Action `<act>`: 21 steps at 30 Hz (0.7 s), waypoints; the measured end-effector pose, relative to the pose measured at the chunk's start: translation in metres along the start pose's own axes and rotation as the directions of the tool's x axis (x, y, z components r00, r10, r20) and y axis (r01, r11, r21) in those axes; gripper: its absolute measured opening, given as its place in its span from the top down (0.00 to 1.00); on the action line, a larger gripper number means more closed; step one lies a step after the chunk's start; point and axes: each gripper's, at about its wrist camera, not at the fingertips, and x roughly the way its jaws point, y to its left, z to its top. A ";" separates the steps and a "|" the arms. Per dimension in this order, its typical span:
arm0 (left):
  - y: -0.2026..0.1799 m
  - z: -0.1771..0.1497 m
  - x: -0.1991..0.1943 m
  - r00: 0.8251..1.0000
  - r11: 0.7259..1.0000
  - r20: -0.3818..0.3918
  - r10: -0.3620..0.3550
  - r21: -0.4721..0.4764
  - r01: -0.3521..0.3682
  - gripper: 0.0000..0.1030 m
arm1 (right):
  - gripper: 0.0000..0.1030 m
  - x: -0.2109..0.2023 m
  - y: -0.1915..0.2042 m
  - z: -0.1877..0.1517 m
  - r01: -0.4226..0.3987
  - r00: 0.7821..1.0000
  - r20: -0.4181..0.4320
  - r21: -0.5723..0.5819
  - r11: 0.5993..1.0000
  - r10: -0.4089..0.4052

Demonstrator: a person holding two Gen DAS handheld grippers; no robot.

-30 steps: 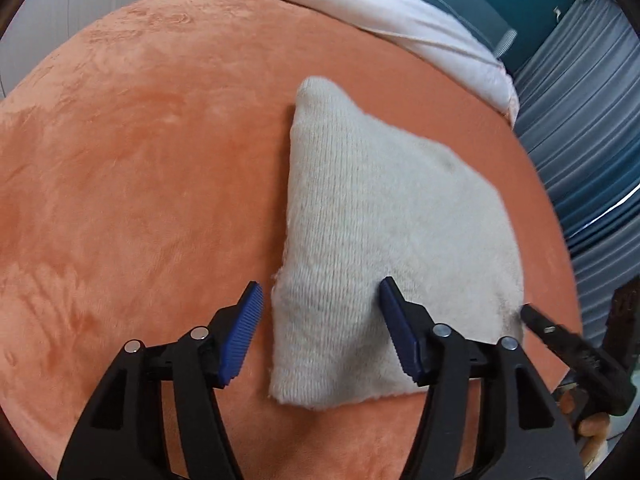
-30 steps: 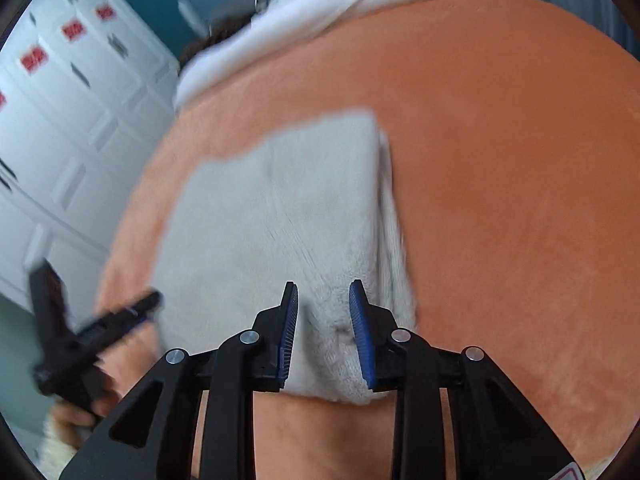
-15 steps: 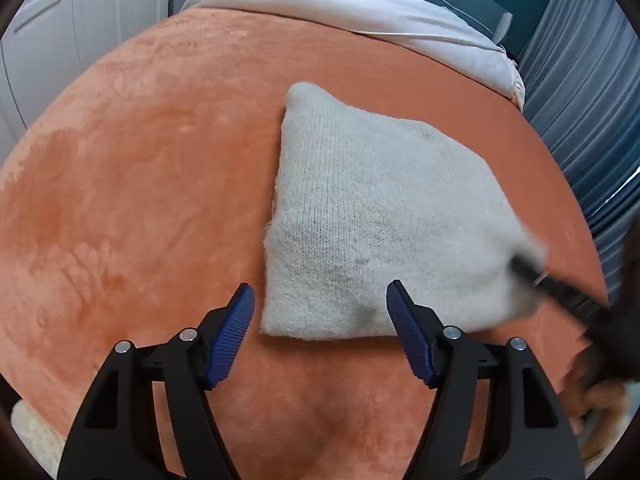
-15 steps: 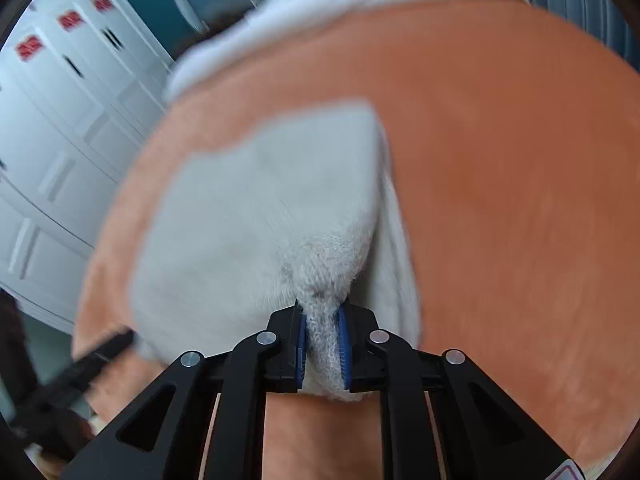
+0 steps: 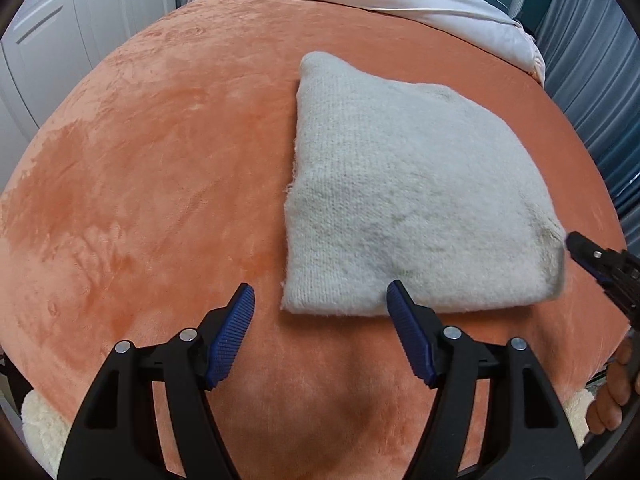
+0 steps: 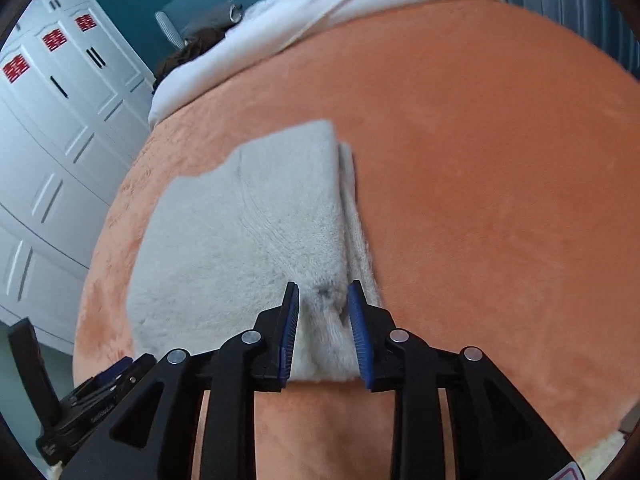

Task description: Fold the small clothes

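Left wrist view first: our left claw (image 5: 320, 332) hangs with its blue ribbed pads wide apart and nothing between them, just above the orange plush blanket (image 5: 160, 168) that covers the bed. Straight ahead of this claw, and a little to its right, lies the folded cream knitted garment (image 5: 404, 208), flat on the blanket. Its near left corner sits just beyond the gap between the fingers, and the right pad overlaps the garment's near edge in the picture; we cannot tell whether that pad touches the knit. At the garment's far right corner we see the tip of our right claw (image 5: 576, 242) against the fabric, with our right hand (image 5: 618, 392) behind it at the frame's edge.

From the right wrist view, our right claw (image 6: 323, 320) stands partly open, the pads a modest gap apart. The garment (image 6: 240, 240) has its near right corner bunched up between the two pads, though the pads do not appear to press it. A second layer of the fold shows as a narrow strip along the garment's right side. To the left of this claw and below it, our left claw (image 6: 116, 372) shows as a dark shape. Beyond the garment, a white sheet (image 6: 320, 12) crosses the far end of the bed, and white panelled wardrobe doors (image 6: 52, 128) stand off to the left.
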 end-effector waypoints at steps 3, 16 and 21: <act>-0.009 -0.007 -0.008 1.000 0.999 0.004 0.022 0.030 -0.022 0.35 | 0.74 -0.018 0.009 -0.020 0.055 0.998 0.008 -0.028 0.998 -0.054; -0.034 -0.056 -0.036 0.991 0.988 0.078 0.107 0.105 -0.115 0.30 | 0.37 -0.029 0.025 -0.095 0.180 0.981 0.089 -0.079 0.980 -0.173; -0.035 -0.077 -0.032 0.989 0.985 0.084 0.123 0.110 -0.132 0.30 | 0.33 -0.026 0.025 -0.119 0.215 0.974 0.095 -0.104 0.971 -0.206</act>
